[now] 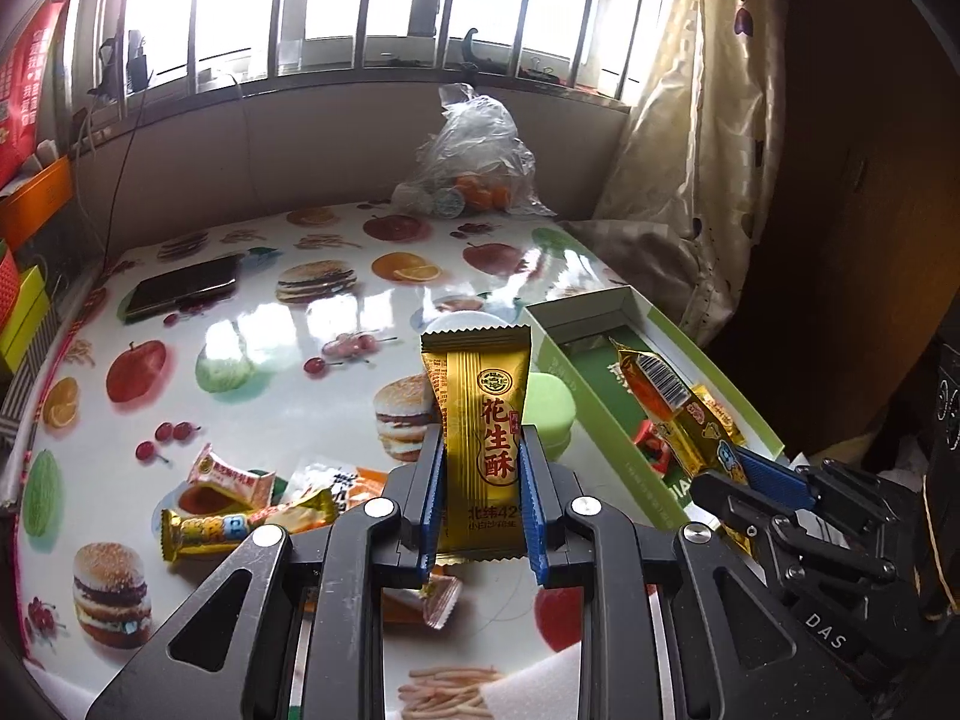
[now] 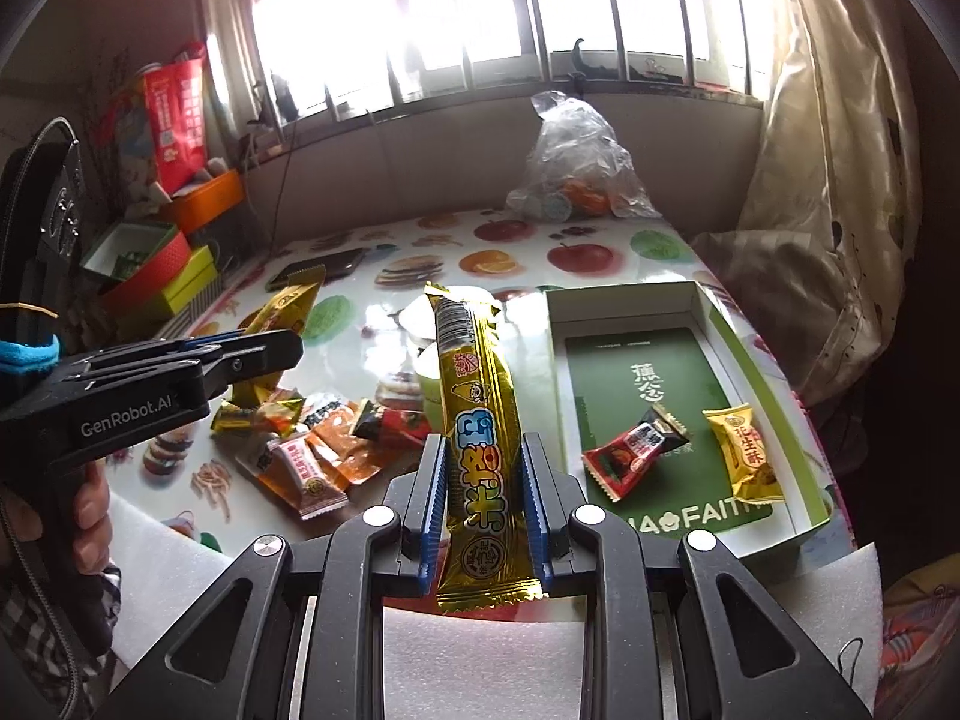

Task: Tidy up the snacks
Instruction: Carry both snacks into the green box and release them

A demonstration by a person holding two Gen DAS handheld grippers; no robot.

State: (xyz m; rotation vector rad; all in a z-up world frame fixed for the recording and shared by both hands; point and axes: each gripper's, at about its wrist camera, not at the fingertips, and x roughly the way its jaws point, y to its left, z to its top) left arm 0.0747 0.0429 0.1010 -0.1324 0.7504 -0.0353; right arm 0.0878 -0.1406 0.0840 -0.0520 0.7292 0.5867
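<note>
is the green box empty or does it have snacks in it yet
Not empty: the green box already holds a red-black candy and a gold peanut candy.

I saw the gold peanut bar [image 1: 480, 438] upright off the table; long gold stick [image 2: 480, 450] likewise. Green box [image 2: 774, 354] held a red packet [image 2: 636, 450] and gold candy [image 2: 744, 459]. Loose pile [image 2: 312, 444] lay left.

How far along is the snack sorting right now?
Done: two wrapped snacks lie in the green box. In hand: the left tool grips a gold peanut-candy pack; the right tool grips a long gold bar. Left: a loose pile on the table.
</note>
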